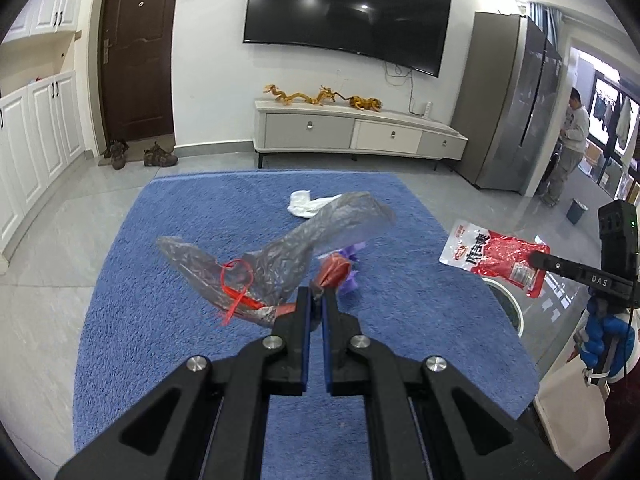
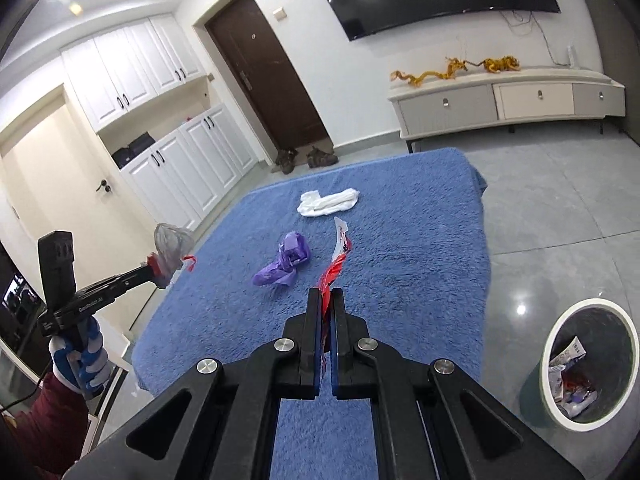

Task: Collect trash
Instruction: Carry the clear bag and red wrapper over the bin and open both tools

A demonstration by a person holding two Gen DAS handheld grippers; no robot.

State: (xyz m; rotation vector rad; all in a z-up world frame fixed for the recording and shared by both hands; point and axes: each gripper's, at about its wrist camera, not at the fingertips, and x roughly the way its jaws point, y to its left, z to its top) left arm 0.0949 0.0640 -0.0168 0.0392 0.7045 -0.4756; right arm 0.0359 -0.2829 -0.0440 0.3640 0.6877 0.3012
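1. Left gripper [image 1: 316,300]: black two-finger claw, clenched on a crumpled clear plastic bag with a red tie [image 1: 276,256], held clear above the blue shaggy rug [image 1: 160,320]. A hand in a blue-and-white glove [image 2: 82,356] grips its handle.
2. Right gripper [image 2: 329,300]: jaws clamped on a red-and-white printed snack pouch [image 2: 336,264], seen edge-on, lifted off the rug.
3. Round waste bin with a white rim [image 2: 560,336]: stands on the grey tiled floor [image 2: 560,216] just beside the rug, to the right; paper and wrappers lie inside.
4. Crumpled purple plastic bag [image 2: 286,264]: lies on the rug, beyond both claws.
5. White cloth bundle [image 2: 328,202]: farther back on the rug, apart from the purple bag.
6. Far wall: low white drawer cabinet [image 2: 504,100] carrying golden dragon figures [image 2: 432,72].
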